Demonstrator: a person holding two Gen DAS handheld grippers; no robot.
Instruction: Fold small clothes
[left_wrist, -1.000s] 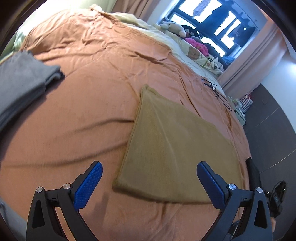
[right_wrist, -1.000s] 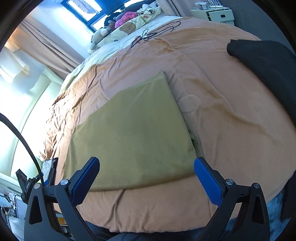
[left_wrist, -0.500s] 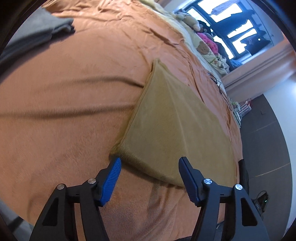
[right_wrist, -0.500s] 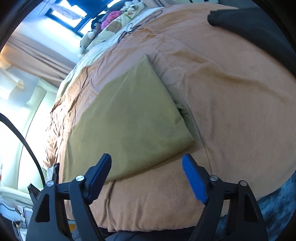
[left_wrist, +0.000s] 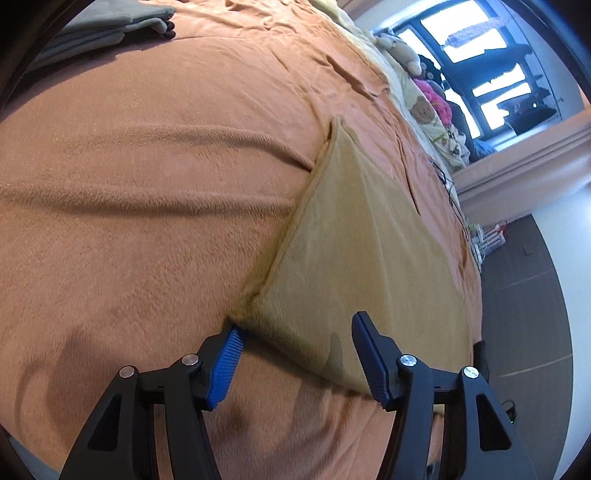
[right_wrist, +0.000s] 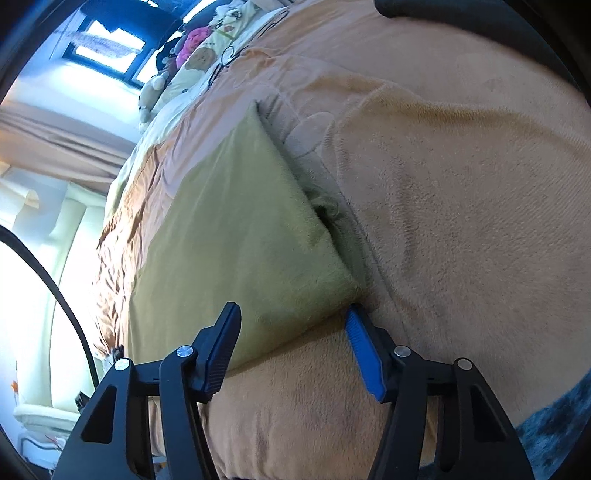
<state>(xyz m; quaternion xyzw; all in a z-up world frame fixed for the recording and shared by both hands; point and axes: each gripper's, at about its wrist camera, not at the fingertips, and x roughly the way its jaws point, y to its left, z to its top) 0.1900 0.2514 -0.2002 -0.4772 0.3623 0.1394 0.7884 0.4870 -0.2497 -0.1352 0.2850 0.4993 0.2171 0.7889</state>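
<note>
The grey folded pile and dark garment are cropped by frame edges.

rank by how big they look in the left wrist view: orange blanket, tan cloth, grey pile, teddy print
1. orange blanket, fills most of the view
2. tan cloth
3. grey pile, cut off by the view's edge, so its full size is unsure
4. teddy print, far from the camera, so it looks smaller than it is
</note>
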